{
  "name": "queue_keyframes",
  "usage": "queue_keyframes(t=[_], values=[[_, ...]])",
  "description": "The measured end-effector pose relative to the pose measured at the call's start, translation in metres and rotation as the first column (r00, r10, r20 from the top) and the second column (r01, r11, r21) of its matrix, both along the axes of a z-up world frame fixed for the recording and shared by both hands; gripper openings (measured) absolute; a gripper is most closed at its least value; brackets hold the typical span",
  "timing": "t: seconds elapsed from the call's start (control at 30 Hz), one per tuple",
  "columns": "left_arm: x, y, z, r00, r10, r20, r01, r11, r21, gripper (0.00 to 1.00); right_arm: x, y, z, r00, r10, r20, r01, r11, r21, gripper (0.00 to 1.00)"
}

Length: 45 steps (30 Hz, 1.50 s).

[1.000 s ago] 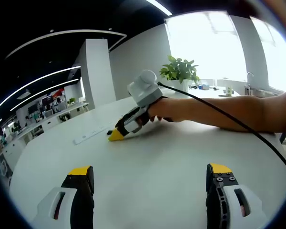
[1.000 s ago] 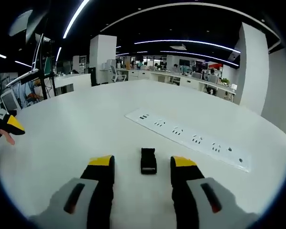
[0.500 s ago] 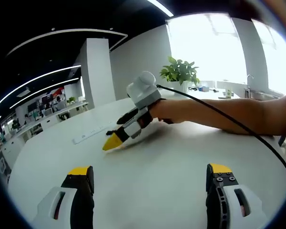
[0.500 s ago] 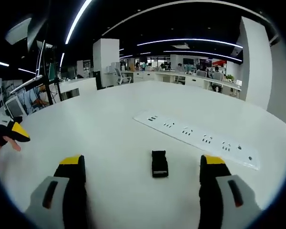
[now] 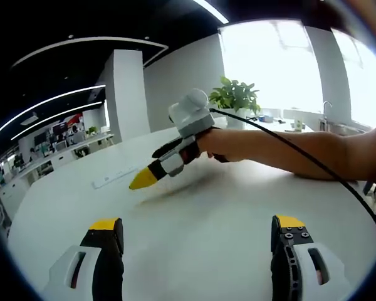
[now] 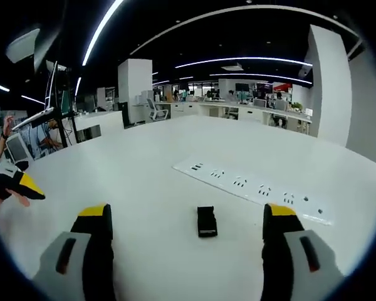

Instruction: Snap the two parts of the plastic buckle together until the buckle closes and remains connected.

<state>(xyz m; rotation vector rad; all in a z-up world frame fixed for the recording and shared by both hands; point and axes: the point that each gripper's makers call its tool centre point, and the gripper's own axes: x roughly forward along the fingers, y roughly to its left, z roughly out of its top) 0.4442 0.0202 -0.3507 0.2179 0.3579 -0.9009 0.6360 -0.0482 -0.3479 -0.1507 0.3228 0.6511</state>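
Note:
A small black plastic buckle (image 6: 206, 221) lies flat on the white table (image 6: 144, 169), looking like a single short piece. My right gripper (image 6: 187, 216) hovers over the table with its jaws spread wide, the buckle just ahead between them and untouched. In the left gripper view this right gripper (image 5: 143, 180) is held in a hand, lifted off the table, yellow tips pointing down to the left. My left gripper (image 5: 197, 229) is open with nothing between its jaws; its yellow tip (image 6: 26, 184) shows at the left edge of the right gripper view.
A long white power strip (image 6: 257, 188) lies just beyond the buckle, also seen as a strip (image 5: 113, 180) past the right gripper. A black cable (image 5: 301, 157) runs along the person's forearm. A potted plant (image 5: 237, 94) stands at the table's far side. Desks and chairs fill the office behind.
My right gripper has spread its jaws from around the buckle and lifted up and back; the buckle stays on the table. My left gripper has held still.

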Motion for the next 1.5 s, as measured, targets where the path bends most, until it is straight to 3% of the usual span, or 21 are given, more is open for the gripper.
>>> queue_keyframes(t=[0.07, 0.2, 0.57, 1.2, 1.5], values=[[0.0, 0.0, -0.001, 1.0, 0.0, -0.003, 0.0, 1.0, -0.001, 1.0, -0.003, 0.0, 0.004, 1.0, -0.014, 0.019, 0.014, 1.0, 0.01, 1.0], [0.001, 0.0, -0.001, 1.0, 0.0, 0.003, 0.0, 1.0, -0.011, 1.0, 0.009, -0.014, 0.015, 0.997, -0.063, 0.05, 0.062, 0.998, 0.028, 1.0], [0.015, 0.014, 0.008, 0.997, 0.069, 0.019, -0.067, 0.995, -0.079, 1.0, -0.002, -0.026, 0.037, 0.987, -0.106, 0.12, 0.099, 0.993, 0.063, 1.0], [0.017, 0.021, 0.003, 0.995, 0.097, 0.007, -0.096, 0.992, -0.081, 1.0, -0.036, -0.039, 0.038, 0.982, -0.124, 0.14, 0.122, 0.992, 0.024, 0.97], [0.022, 0.027, 0.012, 0.991, 0.132, 0.021, -0.129, 0.983, -0.132, 1.0, -0.045, -0.04, 0.036, 0.981, -0.129, 0.146, 0.128, 0.992, 0.016, 0.95]])
